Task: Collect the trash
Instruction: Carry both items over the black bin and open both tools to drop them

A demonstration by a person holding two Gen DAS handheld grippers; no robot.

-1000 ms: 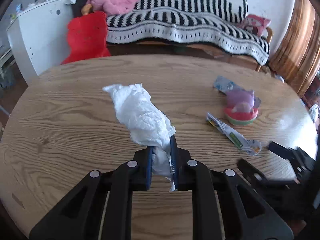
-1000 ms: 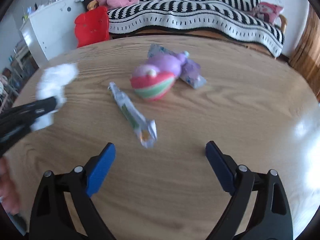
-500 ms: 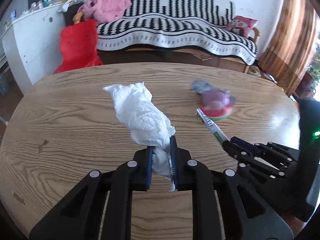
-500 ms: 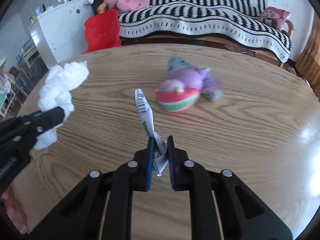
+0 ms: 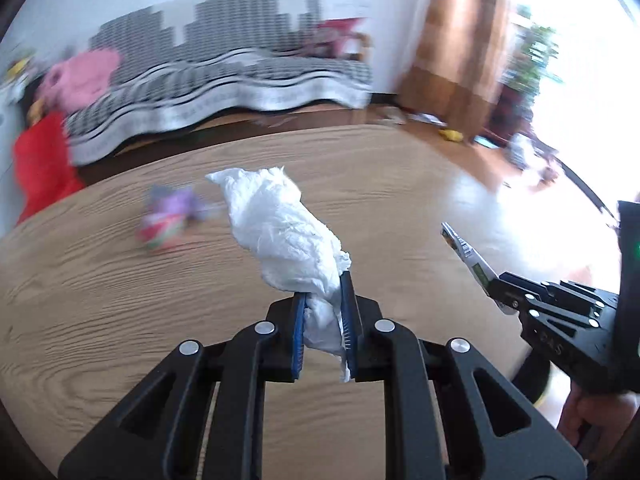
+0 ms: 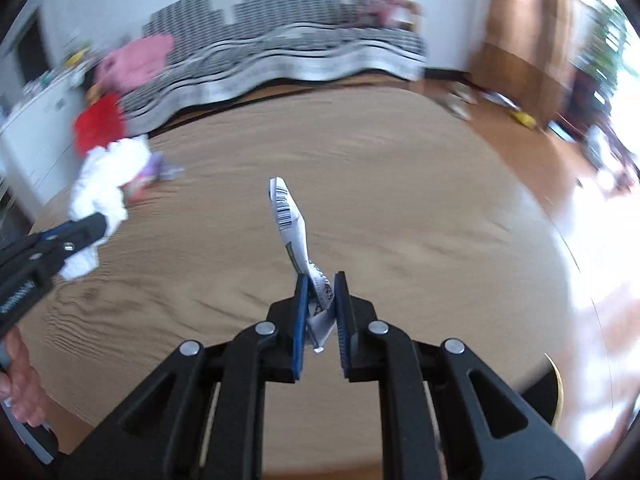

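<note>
My left gripper (image 5: 323, 280) is shut on a crumpled white tissue (image 5: 280, 228) that sticks up above the wooden table (image 5: 100, 280). The same tissue (image 6: 104, 180) and left gripper (image 6: 100, 224) show at the left of the right wrist view. My right gripper (image 6: 320, 280) is shut on a long thin wrapper (image 6: 290, 224) with a barcode, lifted off the table (image 6: 400, 200). That wrapper (image 5: 468, 252) and right gripper (image 5: 496, 284) appear at the right of the left wrist view. Both views are blurred by motion.
A purple and red-green toy (image 5: 168, 220) lies on the table with another wrapper under it, also the toy (image 6: 146, 176) behind the tissue. Beyond the table stand a striped sofa (image 5: 224, 76), a red object (image 5: 40, 168), a brown curtain (image 5: 460, 40) and floor clutter (image 5: 528, 156).
My right gripper shut on the barcode wrapper and lifted it off the table. Both grippers swung to the right with their loads; the toy now sits to the left.
</note>
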